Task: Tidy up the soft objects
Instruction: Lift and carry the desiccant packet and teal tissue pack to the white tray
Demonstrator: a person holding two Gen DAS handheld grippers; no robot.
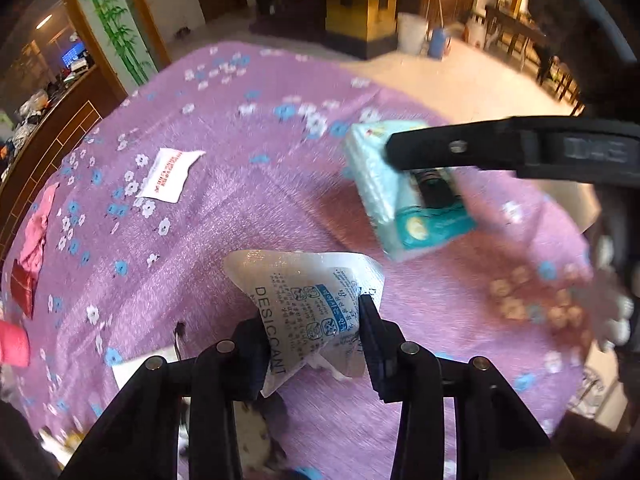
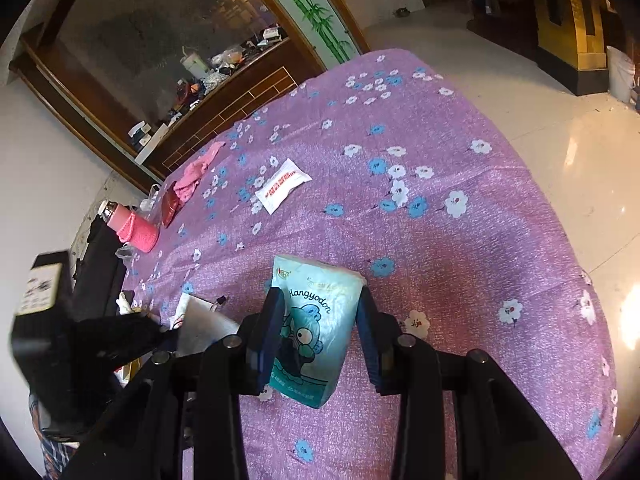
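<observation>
- The left gripper [image 1: 312, 344], at the lower centre of its own view, has its jaws partly closed with the pads pressing both sides of a white desiccant packet [image 1: 308, 300].
- The right gripper [image 2: 320, 336], at the lower centre of the right wrist view, clamps a pale blue tissue pack [image 2: 316, 320], lifted above the purple flowered cloth [image 2: 440, 240].
- A second white sachet [image 2: 282, 184] lies flat on the cloth at upper centre.
- A pink rag [image 2: 196, 172] lies near the cloth's upper left edge.

Place: large room, likely a home hall or a restaurant lobby; cannot tell which.
Floor: glossy pale tiles [image 2: 560, 128].
Walls: dark wood frames; bamboo-painted panel [image 2: 316, 12].
Counter: wooden [image 2: 240, 100], cluttered with small items.
Table: covered by purple flowered cloth [image 2: 440, 240].
Far side: wooden chairs [image 1: 516, 32], white bucket [image 1: 412, 32].
</observation>
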